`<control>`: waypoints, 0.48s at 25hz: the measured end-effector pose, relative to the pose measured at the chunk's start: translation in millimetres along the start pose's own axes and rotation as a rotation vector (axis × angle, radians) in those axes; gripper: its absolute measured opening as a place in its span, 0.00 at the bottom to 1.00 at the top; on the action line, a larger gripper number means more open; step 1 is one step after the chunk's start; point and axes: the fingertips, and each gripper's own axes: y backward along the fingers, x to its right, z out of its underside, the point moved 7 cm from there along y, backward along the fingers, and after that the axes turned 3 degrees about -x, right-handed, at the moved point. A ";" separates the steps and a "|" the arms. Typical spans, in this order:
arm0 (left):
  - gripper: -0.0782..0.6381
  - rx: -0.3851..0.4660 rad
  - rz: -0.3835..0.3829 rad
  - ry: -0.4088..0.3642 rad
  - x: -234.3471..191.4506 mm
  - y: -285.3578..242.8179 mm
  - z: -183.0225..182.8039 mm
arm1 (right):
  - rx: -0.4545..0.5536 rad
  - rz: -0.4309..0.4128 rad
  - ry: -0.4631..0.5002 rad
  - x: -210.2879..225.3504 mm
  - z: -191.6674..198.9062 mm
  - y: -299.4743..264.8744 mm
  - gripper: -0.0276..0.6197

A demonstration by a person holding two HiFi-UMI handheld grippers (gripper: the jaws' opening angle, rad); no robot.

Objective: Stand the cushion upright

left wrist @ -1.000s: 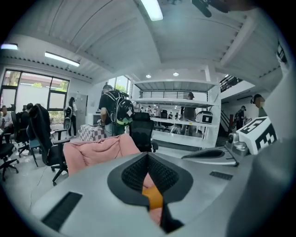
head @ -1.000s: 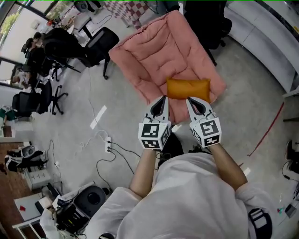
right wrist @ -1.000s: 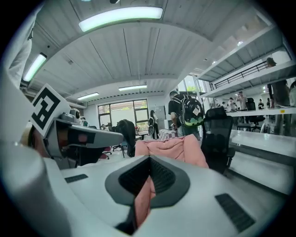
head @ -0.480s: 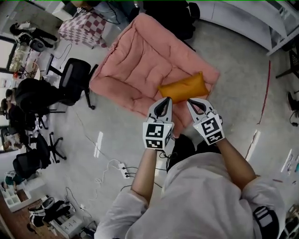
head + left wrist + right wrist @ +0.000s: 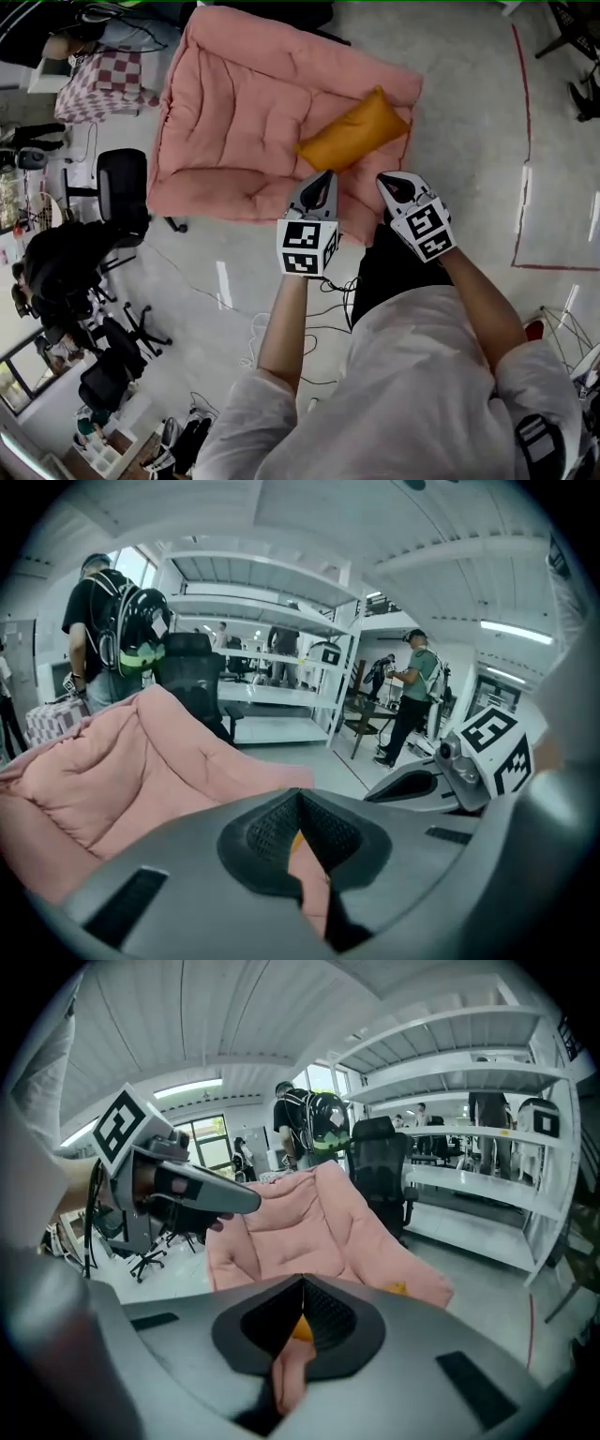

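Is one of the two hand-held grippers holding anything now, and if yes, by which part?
Nothing is held. The left hand-held gripper and the right hand-held gripper are both shut and empty, near the orange cushion.

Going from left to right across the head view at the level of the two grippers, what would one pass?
black office chair → left gripper → right gripper → red tape line on the floor

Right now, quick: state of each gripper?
Left gripper: shut, holding nothing.
Right gripper: shut, holding nothing.
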 end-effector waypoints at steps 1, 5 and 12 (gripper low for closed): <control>0.13 -0.018 0.017 0.005 -1.7 -6.0 1.3 | -0.009 0.005 -0.010 0.3 3.8 -2.1 0.05; 0.12 -0.093 0.061 -0.002 -5.4 -41.5 2.0 | -0.009 0.001 -0.105 16.0 23.8 -11.8 0.05; 0.13 -0.272 0.096 -0.099 -25.2 -110.1 14.1 | -0.052 -0.002 -0.225 46.5 67.9 -64.3 0.06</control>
